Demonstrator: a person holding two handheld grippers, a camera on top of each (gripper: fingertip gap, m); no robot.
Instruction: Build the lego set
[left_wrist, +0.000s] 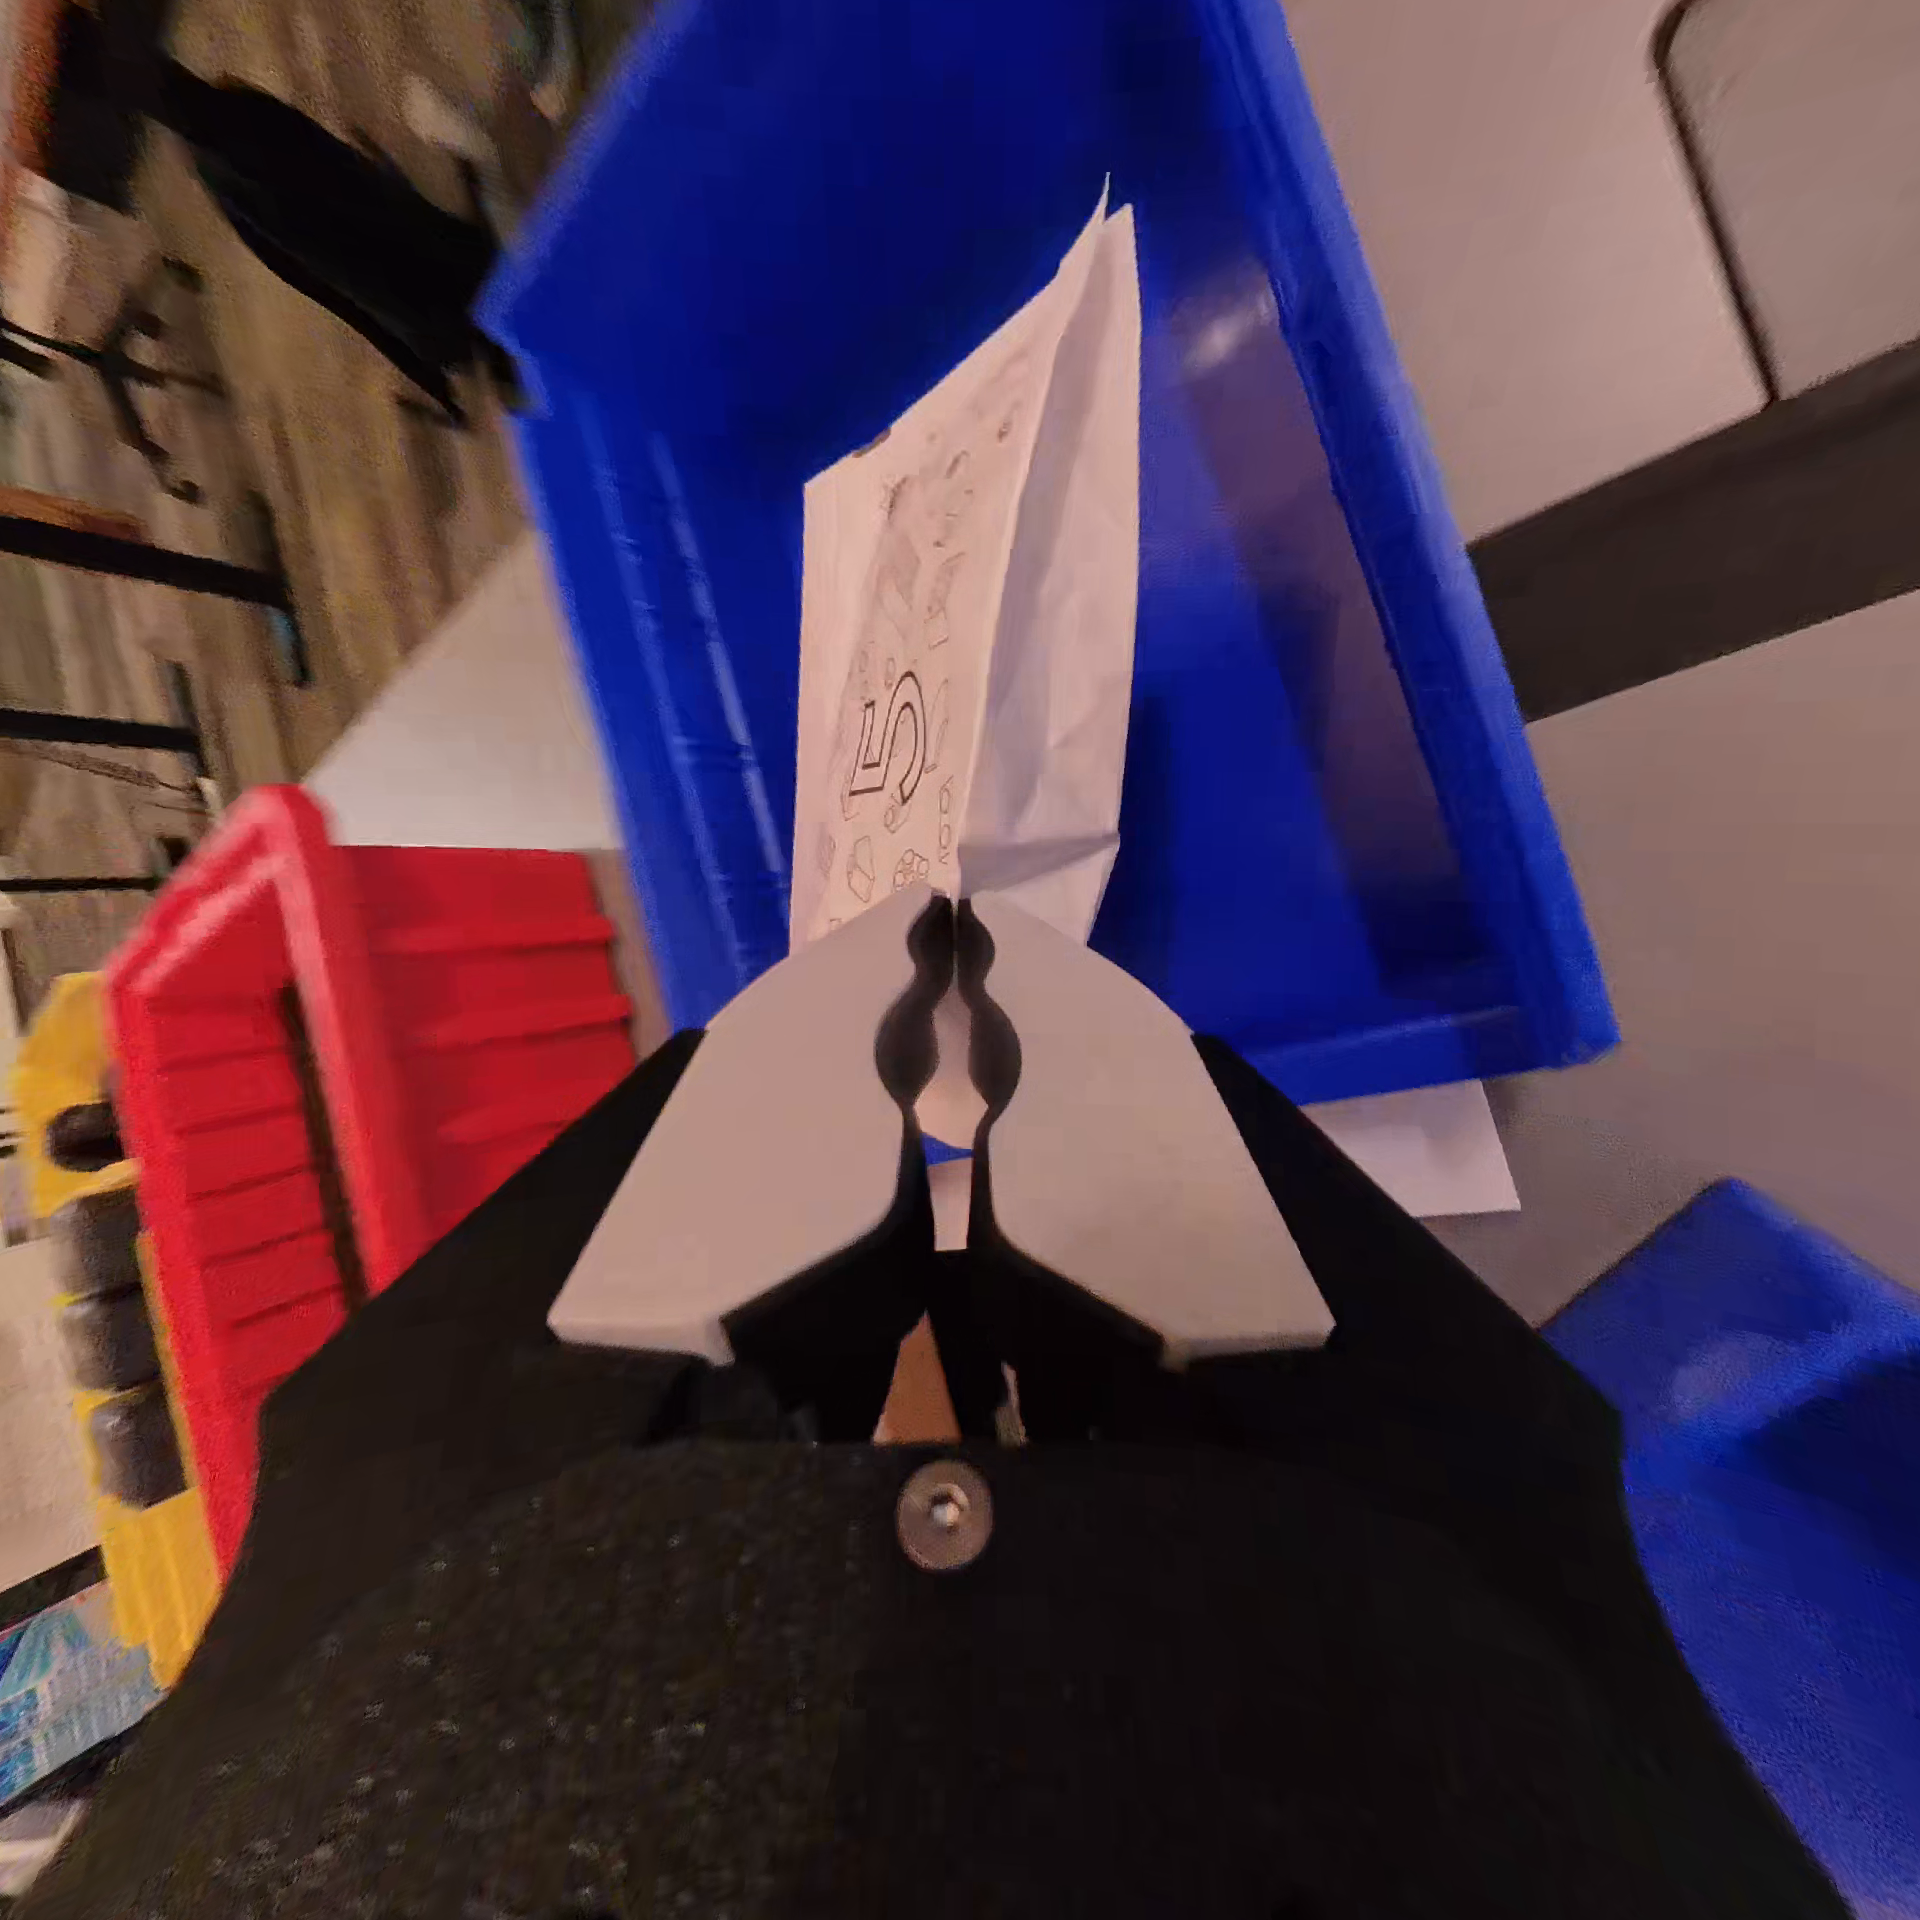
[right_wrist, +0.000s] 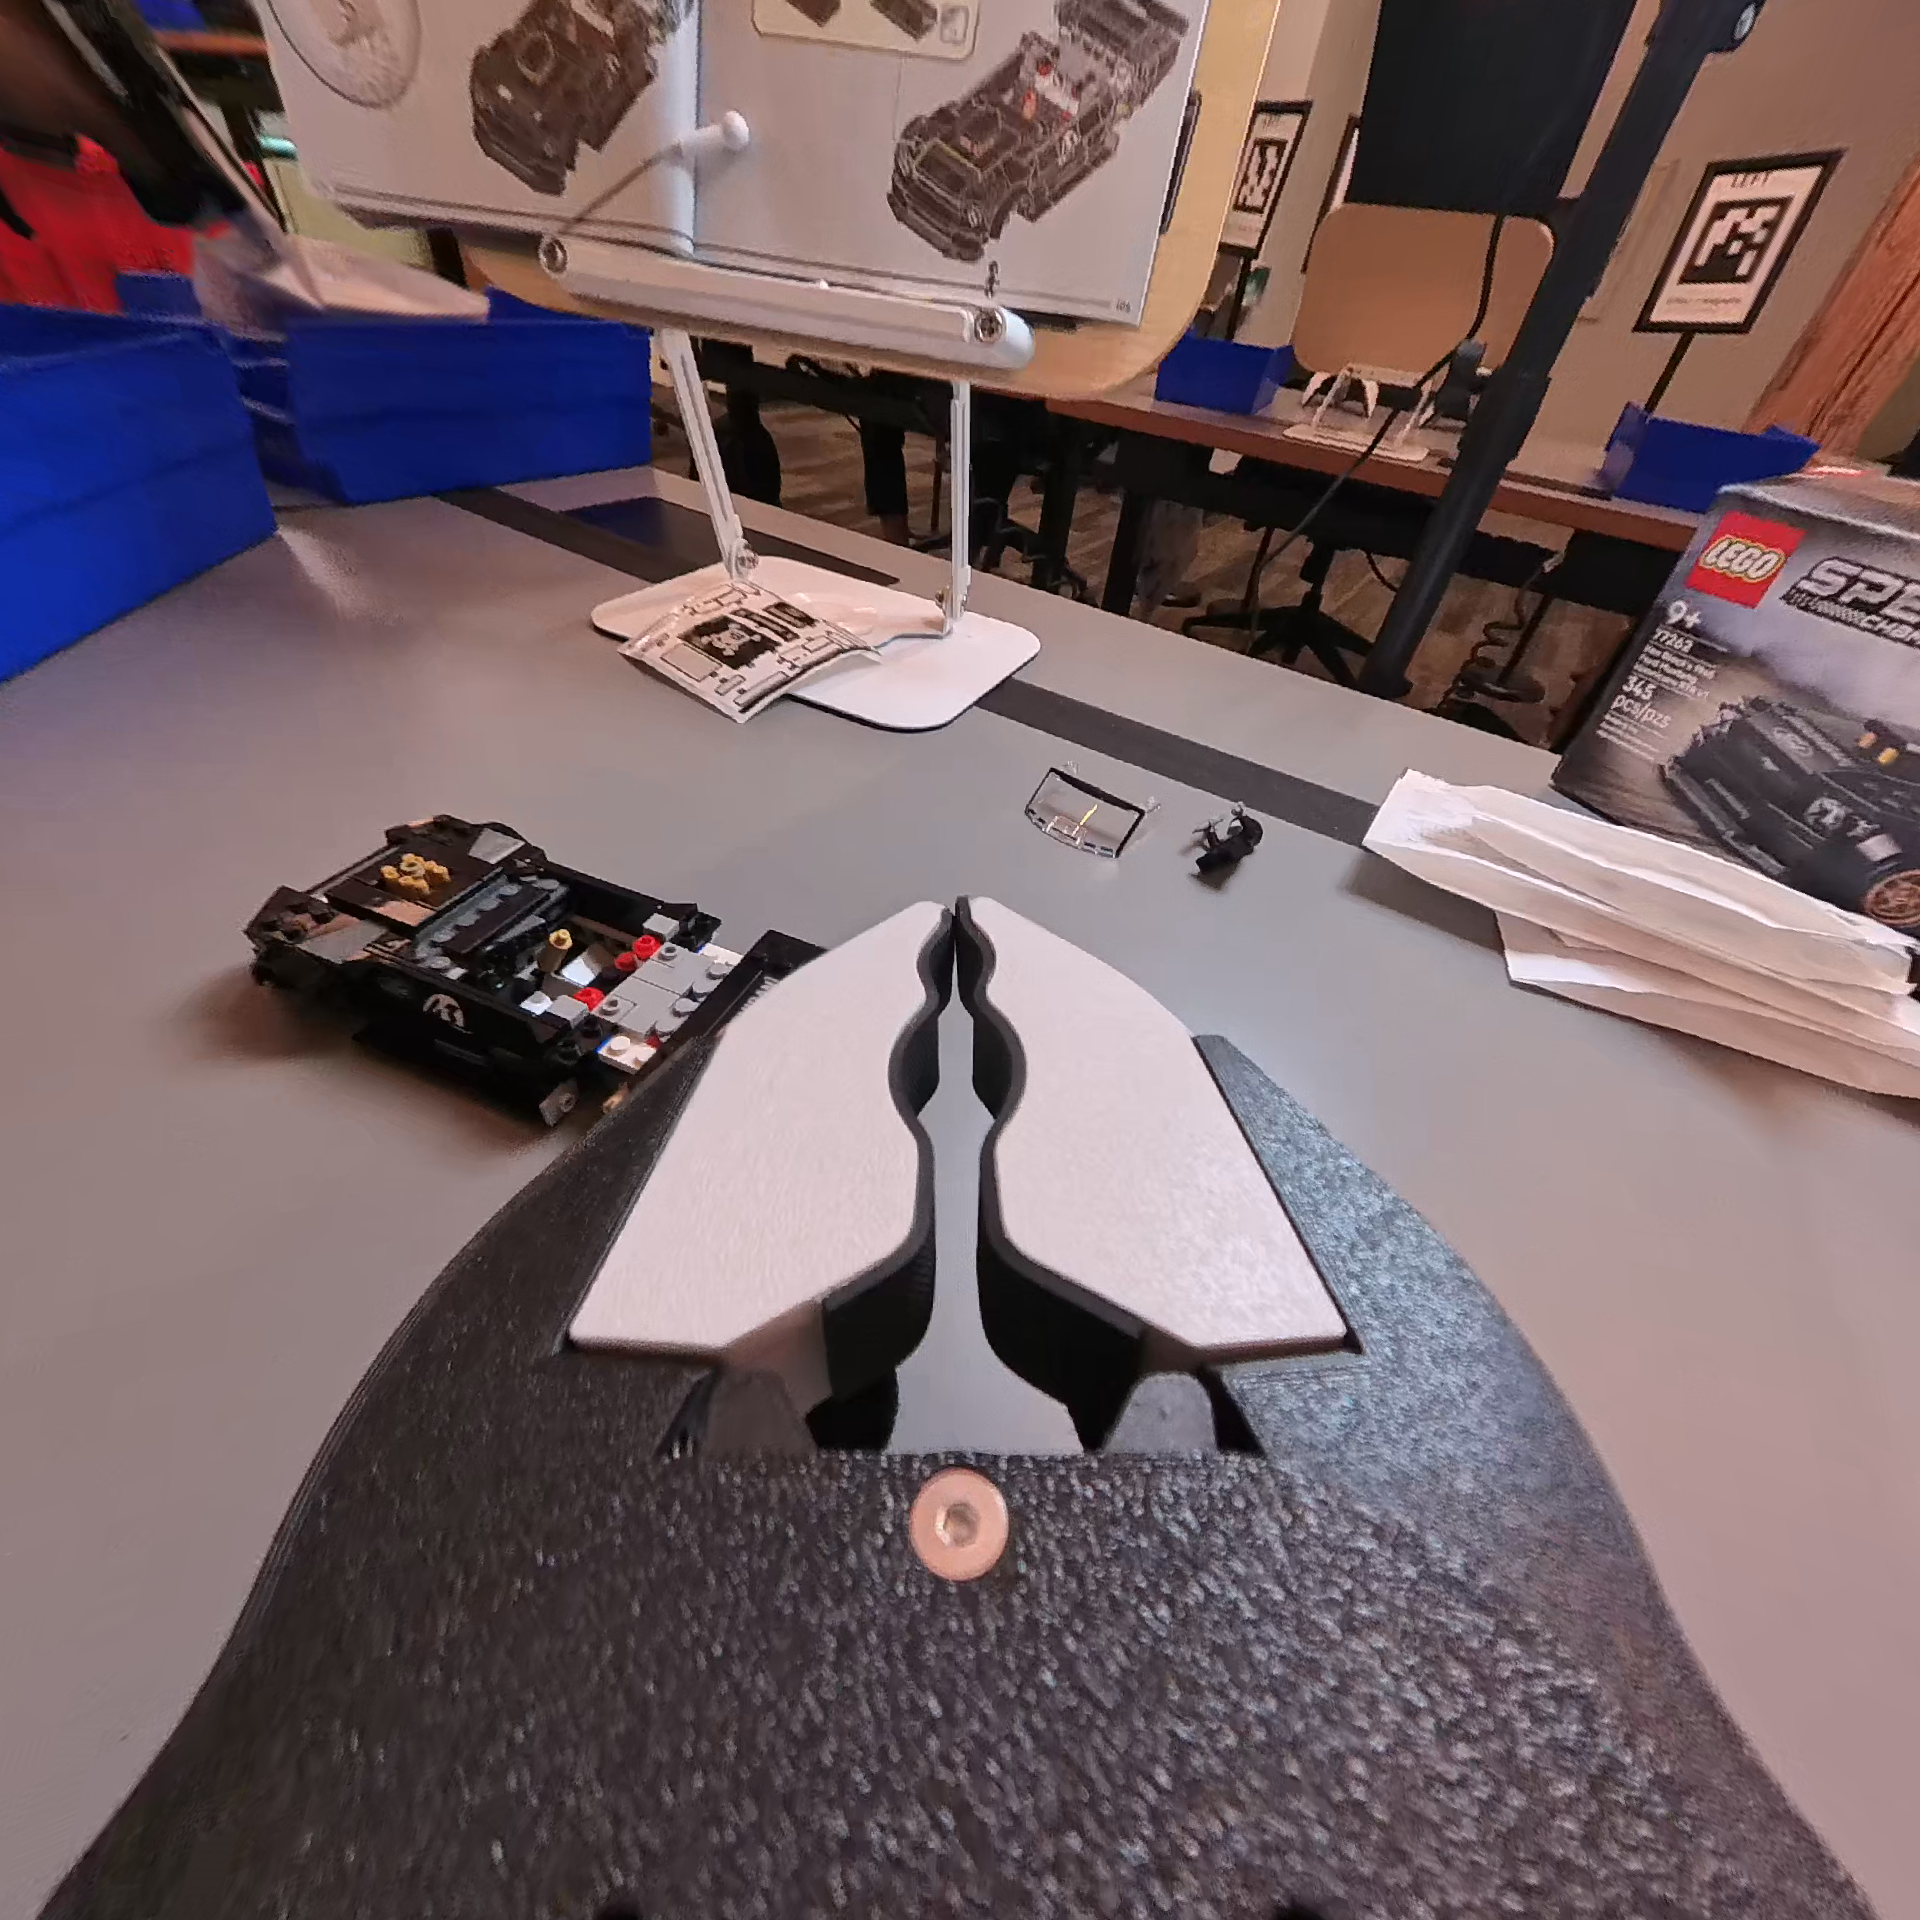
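My left gripper (left_wrist: 954, 914) is shut on the near edge of a white paper bag (left_wrist: 977, 623) printed with a number and brick outlines. The bag hangs over a blue bin (left_wrist: 727, 312). My right gripper (right_wrist: 956, 914) is shut with nothing between its pads and hovers over the grey table (right_wrist: 312, 1299). A partly built black car (right_wrist: 488, 956) with grey, red and yellow pieces lies just left of its fingertips. A clear windscreen piece (right_wrist: 1091, 810) and a small black piece (right_wrist: 1226, 836) lie beyond, to the right.
A red bin (left_wrist: 436, 1039) and a yellow bin (left_wrist: 62, 1039) stand left of the blue bin, and another blue bin (left_wrist: 1766, 1403) at lower right. An instruction stand (right_wrist: 831, 312), sticker sheet (right_wrist: 738, 649), flat paper bags (right_wrist: 1662, 914) and set box (right_wrist: 1787, 707) ring the table. The clear windscreen piece (right_wrist: 1091, 810) sits 20 cm or so from the ends of my right fingers.
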